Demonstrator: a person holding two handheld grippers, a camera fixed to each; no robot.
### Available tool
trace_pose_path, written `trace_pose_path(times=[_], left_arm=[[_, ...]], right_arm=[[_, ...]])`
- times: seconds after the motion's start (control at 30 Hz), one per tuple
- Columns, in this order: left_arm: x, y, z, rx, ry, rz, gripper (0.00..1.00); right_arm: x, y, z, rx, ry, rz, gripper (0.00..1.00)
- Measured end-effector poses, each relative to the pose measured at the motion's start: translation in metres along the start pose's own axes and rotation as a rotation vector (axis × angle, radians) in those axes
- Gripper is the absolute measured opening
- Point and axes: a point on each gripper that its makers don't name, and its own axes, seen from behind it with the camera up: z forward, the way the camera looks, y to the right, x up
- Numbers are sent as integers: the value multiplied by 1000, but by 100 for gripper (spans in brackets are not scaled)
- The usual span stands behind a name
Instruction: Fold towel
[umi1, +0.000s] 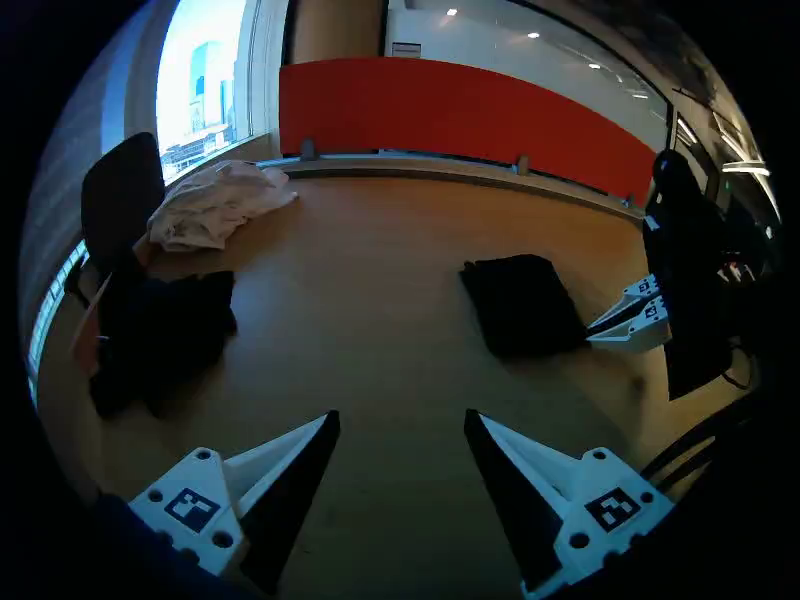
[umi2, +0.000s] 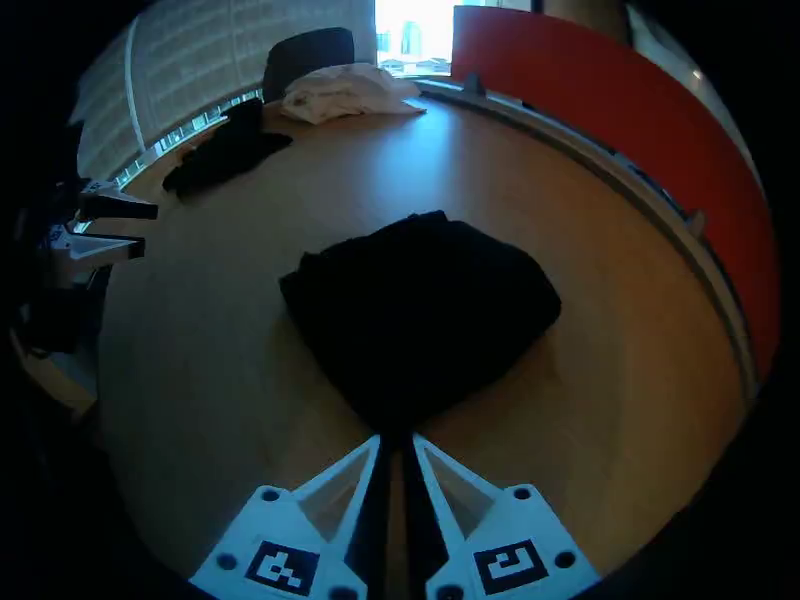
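Observation:
A dark towel (umi2: 420, 300), folded into a thick pad, lies flat on the wooden table (umi2: 620, 330). My right gripper (umi2: 397, 455) sits at the towel's near edge with its jaws almost together. Only a thin slit shows between them, and whether any cloth is pinched is hidden. In the left gripper view the same towel (umi1: 520, 300) lies to the right of centre, with the right gripper (umi1: 600, 328) touching its right edge. My left gripper (umi1: 400, 430) hovers open over bare table, well short of the towel. It also appears far left in the right gripper view (umi2: 145, 228).
A crumpled white cloth (umi1: 215, 200) lies at the table's far left by the window, and a heap of dark cloth (umi1: 165, 330) lies nearer. An office chair (umi1: 120, 195) stands behind them. A red partition (umi1: 460, 105) runs along the table's far edge. A dark chair (umi1: 690, 270) is at the right.

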Motion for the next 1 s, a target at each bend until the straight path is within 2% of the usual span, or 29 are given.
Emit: trace_pose_path(times=[0.4, 1.0], left_arm=[[4, -1, -1, -3, 10, 2, 93], [19, 1, -6, -15, 43, 8, 92]], right_arm=[[34, 6, -19, -2, 74, -4, 6], [130, 25, -67, -7, 228, -41, 6]])
